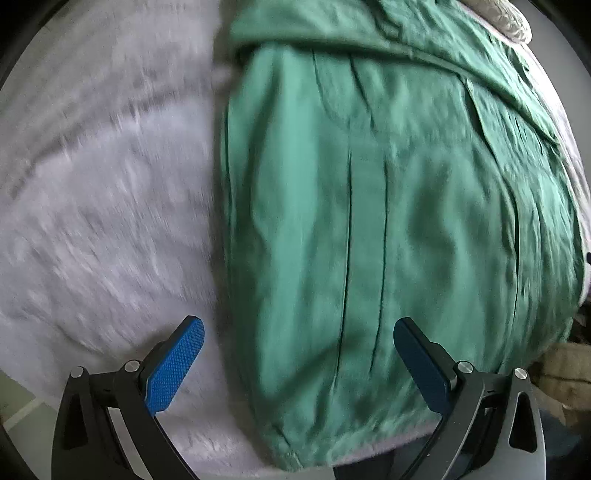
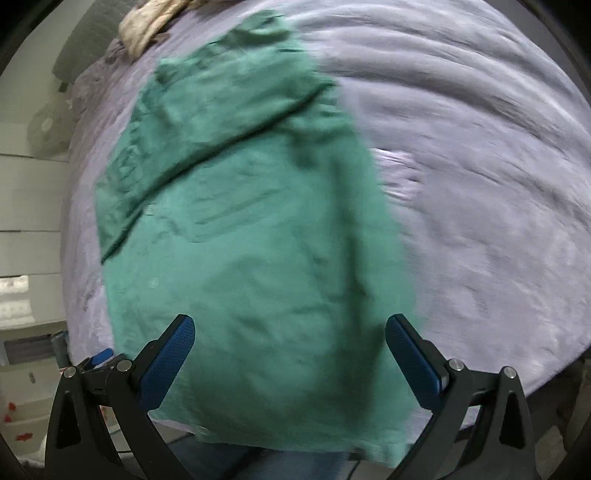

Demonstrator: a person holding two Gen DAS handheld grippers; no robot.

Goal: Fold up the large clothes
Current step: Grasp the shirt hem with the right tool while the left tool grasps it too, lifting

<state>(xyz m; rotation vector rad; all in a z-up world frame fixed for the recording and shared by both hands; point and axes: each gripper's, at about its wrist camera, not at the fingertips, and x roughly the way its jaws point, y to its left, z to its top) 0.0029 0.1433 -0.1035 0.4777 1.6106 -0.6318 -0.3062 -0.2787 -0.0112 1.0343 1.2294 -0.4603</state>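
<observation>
A large green garment point(image 1: 388, 221) lies spread lengthwise on a pale lilac bed cover point(image 1: 103, 206). Its near hem hangs at the bed's front edge. A sleeve is folded across its far part in the right wrist view point(image 2: 207, 122). My left gripper point(image 1: 299, 332) is open and empty, hovering above the garment's near left edge. My right gripper point(image 2: 290, 328) is open and empty, above the garment's point(image 2: 258, 258) near end. The left gripper's blue finger point(image 2: 101, 356) shows at the lower left of the right wrist view.
A beige crumpled cloth point(image 2: 151, 22) lies at the far end of the bed cover point(image 2: 480, 184). A pale knitted item point(image 1: 506, 18) lies beyond the garment. White drawers point(image 2: 29, 221) stand left of the bed. Brownish things point(image 1: 565, 373) sit right of the bed's front edge.
</observation>
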